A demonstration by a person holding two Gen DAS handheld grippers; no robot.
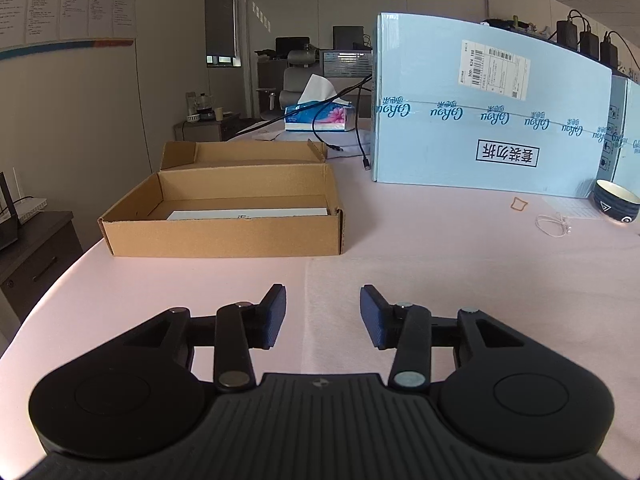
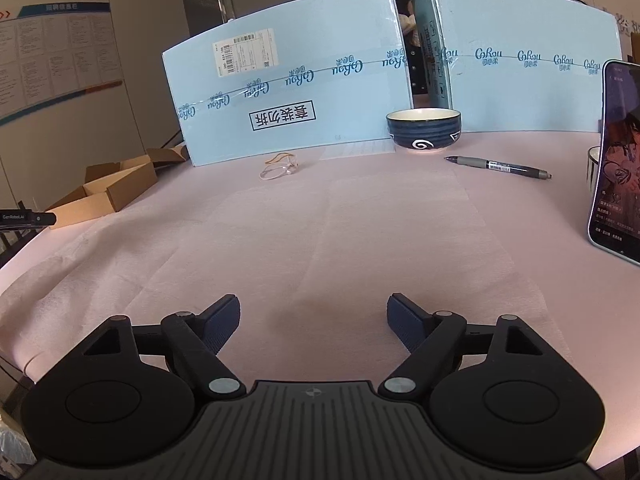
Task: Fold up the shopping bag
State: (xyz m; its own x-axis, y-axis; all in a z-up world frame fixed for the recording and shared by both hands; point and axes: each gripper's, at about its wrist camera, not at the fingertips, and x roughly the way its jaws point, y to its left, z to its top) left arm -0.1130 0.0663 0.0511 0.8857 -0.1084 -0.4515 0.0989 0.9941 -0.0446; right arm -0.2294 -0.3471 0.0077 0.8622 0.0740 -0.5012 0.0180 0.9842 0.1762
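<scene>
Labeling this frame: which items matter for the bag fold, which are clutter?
Job:
pink shopping bag, flat on the table
left tongs, open
right tongs, open

Clutter:
cardboard box
blue cartons
bowl
pen
phone
tissue box
rubber band

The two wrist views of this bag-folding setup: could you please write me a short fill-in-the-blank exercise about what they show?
1. The pale pink shopping bag lies ____ on the table.
2. The fingers of the left gripper and of the right gripper are ____, holding nothing.
3. The pen lies to the ____ of the dark blue bowl in the right wrist view.
4. The brown cardboard box has its lid ____.

Missing words: flat; open; right; open
</scene>
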